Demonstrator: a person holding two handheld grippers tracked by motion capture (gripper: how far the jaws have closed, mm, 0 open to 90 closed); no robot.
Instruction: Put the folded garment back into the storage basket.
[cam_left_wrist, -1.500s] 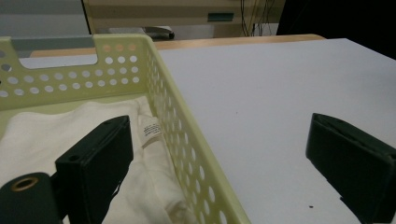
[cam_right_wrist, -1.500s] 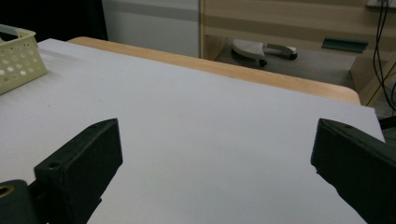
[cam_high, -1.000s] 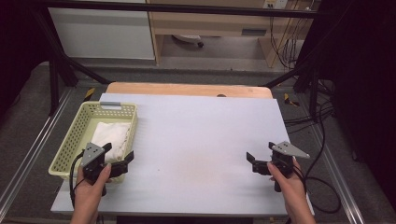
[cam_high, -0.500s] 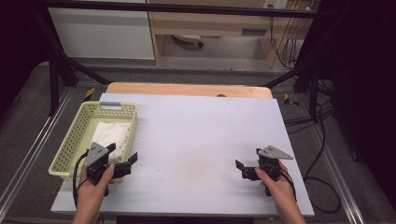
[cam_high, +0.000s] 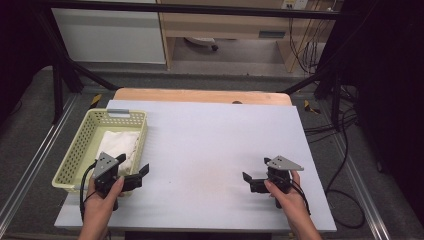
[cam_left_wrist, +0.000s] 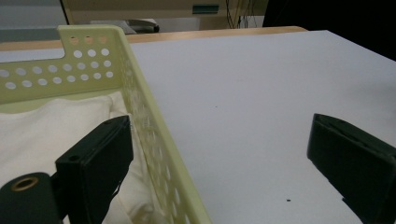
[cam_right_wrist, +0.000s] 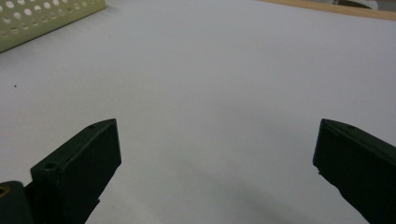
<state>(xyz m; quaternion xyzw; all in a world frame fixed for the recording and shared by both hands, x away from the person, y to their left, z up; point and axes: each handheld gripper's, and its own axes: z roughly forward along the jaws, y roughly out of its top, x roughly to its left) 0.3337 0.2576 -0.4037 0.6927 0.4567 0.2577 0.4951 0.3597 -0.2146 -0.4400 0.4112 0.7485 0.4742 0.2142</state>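
Observation:
A pale yellow perforated basket (cam_high: 76, 151) stands at the table's left, and a folded white cloth (cam_high: 119, 145) lies in it. My left gripper (cam_high: 133, 165) is open at the basket's near right corner. In the left gripper view the basket wall (cam_left_wrist: 149, 121) runs between the jaws of the left gripper (cam_left_wrist: 219, 161): one jaw is over the cloth (cam_left_wrist: 51, 126), the other over the table. My right gripper (cam_high: 254, 170) is open low over the bare table at the near right, pointing left. The right gripper (cam_right_wrist: 215, 163) holds nothing.
The white table top (cam_high: 210, 145) has a wooden board (cam_high: 200, 95) along its far edge. Dark frame posts and cables stand on the floor at the right (cam_high: 340, 125). A corner of the basket (cam_right_wrist: 42, 18) lies far ahead of the right jaws.
My right gripper has slid left along the near part of the table. The left gripper has stayed at the basket's corner, nearly still.

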